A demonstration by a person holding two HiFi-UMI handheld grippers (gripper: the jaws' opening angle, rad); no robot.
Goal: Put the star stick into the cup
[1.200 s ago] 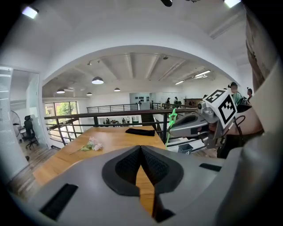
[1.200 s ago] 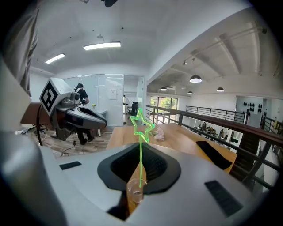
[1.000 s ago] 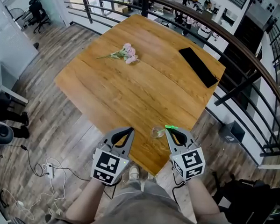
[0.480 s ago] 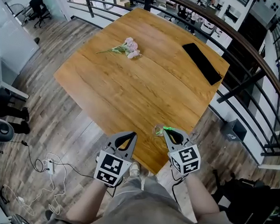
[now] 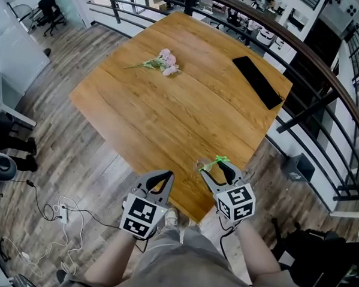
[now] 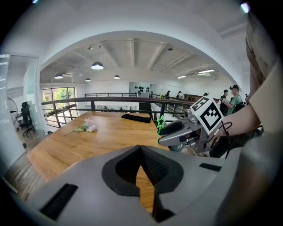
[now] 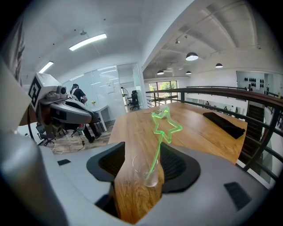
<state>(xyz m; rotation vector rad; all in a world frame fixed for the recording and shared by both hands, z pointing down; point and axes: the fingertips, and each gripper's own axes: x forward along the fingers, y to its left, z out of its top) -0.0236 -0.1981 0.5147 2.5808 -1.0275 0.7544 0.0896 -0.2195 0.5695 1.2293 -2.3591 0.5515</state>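
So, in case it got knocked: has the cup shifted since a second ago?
No. The cup sits at the same spot by the near edge of the table, with the star stick leaning in it.

A wooden table (image 5: 184, 109) fills the middle of the head view. A sprig of pink flowers (image 5: 162, 61) lies on it toward eleven o'clock. The sprig is well apart from a flat black pad (image 5: 258, 82), which lies at two o'clock near the table's edge. A dark railing (image 5: 307, 112) runs past at three o'clock. White cables (image 5: 63, 218) trail over the plank floor (image 5: 90, 156) at eight o'clock.
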